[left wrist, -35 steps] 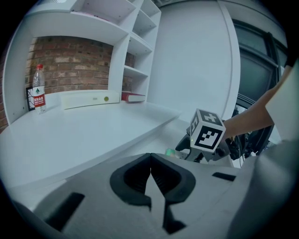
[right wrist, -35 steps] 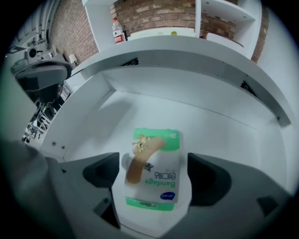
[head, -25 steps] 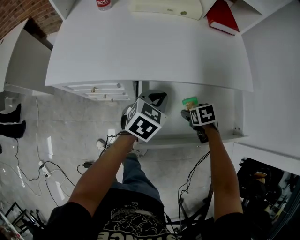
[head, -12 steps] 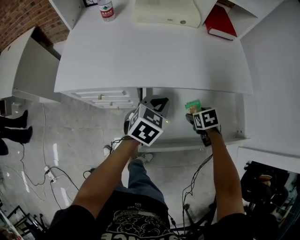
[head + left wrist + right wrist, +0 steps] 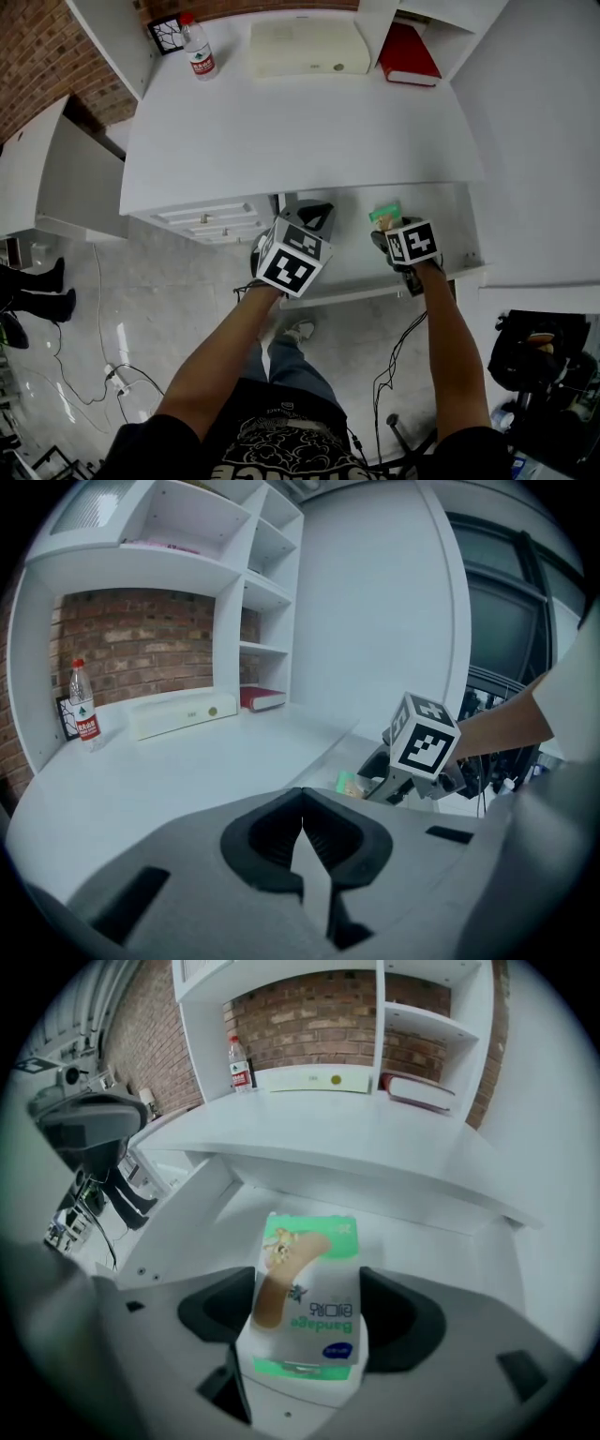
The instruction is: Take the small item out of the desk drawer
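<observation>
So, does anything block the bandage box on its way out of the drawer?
Nothing visible does. The bandage box is gripped in the right gripper over the open drawer. The desk top overhangs only farther back, and the left gripper is off to the left, apart.

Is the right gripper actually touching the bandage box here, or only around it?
Touching. In the right gripper view, the right gripper has both dark pads pressed against the sides of the bandage box, with no gap showing.
</observation>
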A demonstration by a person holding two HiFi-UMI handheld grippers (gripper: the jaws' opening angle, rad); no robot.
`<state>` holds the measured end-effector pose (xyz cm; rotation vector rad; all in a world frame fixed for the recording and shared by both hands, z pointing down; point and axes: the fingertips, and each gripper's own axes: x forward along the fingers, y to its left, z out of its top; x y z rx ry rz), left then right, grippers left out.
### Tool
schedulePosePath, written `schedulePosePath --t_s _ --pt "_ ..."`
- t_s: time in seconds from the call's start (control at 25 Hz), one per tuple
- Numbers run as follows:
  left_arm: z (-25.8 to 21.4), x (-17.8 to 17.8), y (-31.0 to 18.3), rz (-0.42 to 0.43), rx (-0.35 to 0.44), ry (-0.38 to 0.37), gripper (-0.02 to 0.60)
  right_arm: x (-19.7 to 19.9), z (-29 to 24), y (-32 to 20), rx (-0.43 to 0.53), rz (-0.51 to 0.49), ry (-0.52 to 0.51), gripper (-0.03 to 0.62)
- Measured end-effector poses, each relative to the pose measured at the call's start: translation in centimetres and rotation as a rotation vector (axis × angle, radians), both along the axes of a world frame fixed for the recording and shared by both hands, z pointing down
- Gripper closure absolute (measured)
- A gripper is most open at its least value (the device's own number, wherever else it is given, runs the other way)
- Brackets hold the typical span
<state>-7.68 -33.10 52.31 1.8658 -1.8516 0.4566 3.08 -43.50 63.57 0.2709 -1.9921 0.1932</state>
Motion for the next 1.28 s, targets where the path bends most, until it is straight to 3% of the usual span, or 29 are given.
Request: schedulePosePath --t_s 0.6,1.28 --pt "-6.4 1.1 0.2 0.086 0.074 -0.033 0.572 1.8 -9.1 2.1 0.074 0.171 -0.157 0.246" --pt "-12.8 1.8 3.0 0.260 0.166 -0.064 0.572 3.1 -21.2 7.8 0.227 0.403 -0.411 0.246"
